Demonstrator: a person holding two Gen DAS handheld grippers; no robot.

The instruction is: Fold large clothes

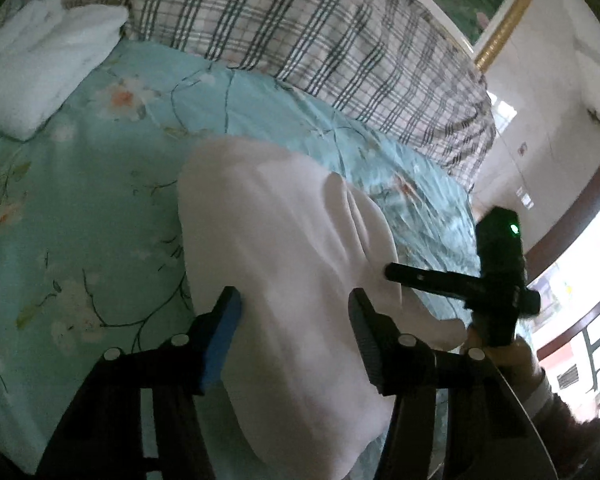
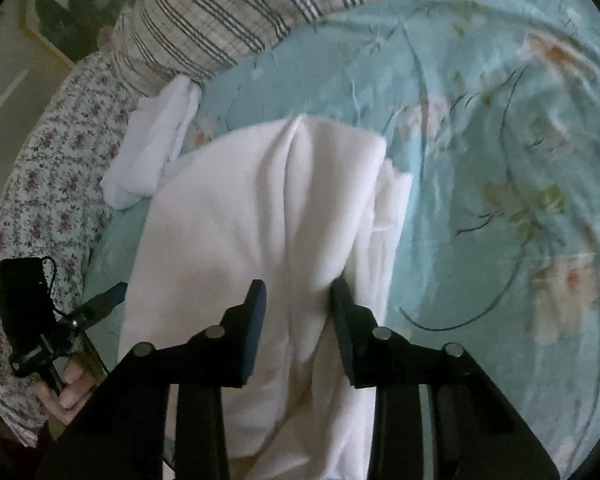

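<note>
A large white garment [image 1: 280,220] lies bunched lengthwise on the turquoise flowered bed cover [image 1: 80,200]. My left gripper [image 1: 294,312] is at its near end, and the cloth fills the gap between both pads. In the right wrist view the same garment [image 2: 260,200] runs up from my right gripper [image 2: 298,300], whose pads pinch a thick fold; cloth bulges around the right-hand finger. Each gripper shows in the other's view at the garment's side: a right finger [image 1: 420,278] and a left finger [image 2: 104,300].
A second folded white cloth [image 1: 40,68] [image 2: 152,148] rests farther up the bed by a plaid quilt [image 1: 300,28] [image 2: 220,8]. A small-flowered fabric [image 2: 40,184] covers the left bed edge. A hand [image 2: 72,384] holds the left gripper's handle. Bright windows [image 1: 580,300] are off to the right.
</note>
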